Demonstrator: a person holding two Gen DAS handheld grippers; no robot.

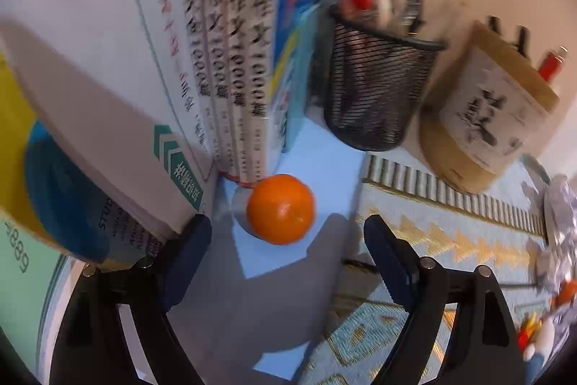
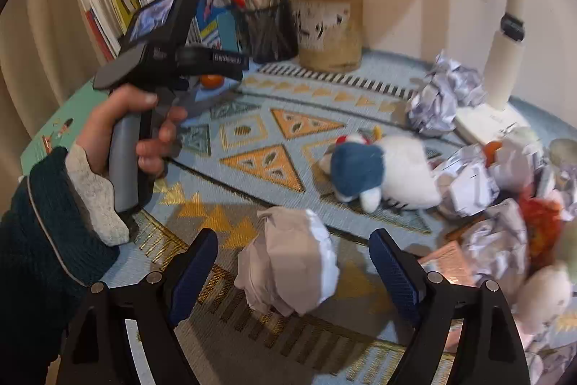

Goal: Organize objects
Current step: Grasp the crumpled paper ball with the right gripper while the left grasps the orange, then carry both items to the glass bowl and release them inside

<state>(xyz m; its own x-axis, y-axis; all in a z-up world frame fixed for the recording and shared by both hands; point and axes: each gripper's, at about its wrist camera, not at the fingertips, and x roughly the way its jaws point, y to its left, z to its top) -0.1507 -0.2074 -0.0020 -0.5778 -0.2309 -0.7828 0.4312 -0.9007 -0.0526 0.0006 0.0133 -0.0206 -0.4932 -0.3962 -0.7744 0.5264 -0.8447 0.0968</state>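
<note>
An orange (image 1: pixel 280 208) rests on a pale blue sheet (image 1: pixel 324 168) at the foot of a row of upright books (image 1: pixel 230 60). My left gripper (image 1: pixel 286 248) is open, its fingers apart just short of the fruit, not touching it. In the right wrist view that gripper (image 2: pixel 209 74) is held by a hand (image 2: pixel 119 128) and the orange (image 2: pixel 211 80) peeks out past it. My right gripper (image 2: pixel 294 262) is open around a crumpled paper ball (image 2: pixel 288 262) on the patterned mat (image 2: pixel 252 139), with gaps on both sides.
A black mesh pen cup (image 1: pixel 375 85) and a tan pen holder (image 1: pixel 483 110) stand right of the books. A white and blue plush toy (image 2: pixel 378 165), several crumpled papers (image 2: pixel 443 96) and a white lamp base (image 2: pixel 501 74) crowd the right side. A leaning book (image 1: pixel 90 150) presses by the left finger.
</note>
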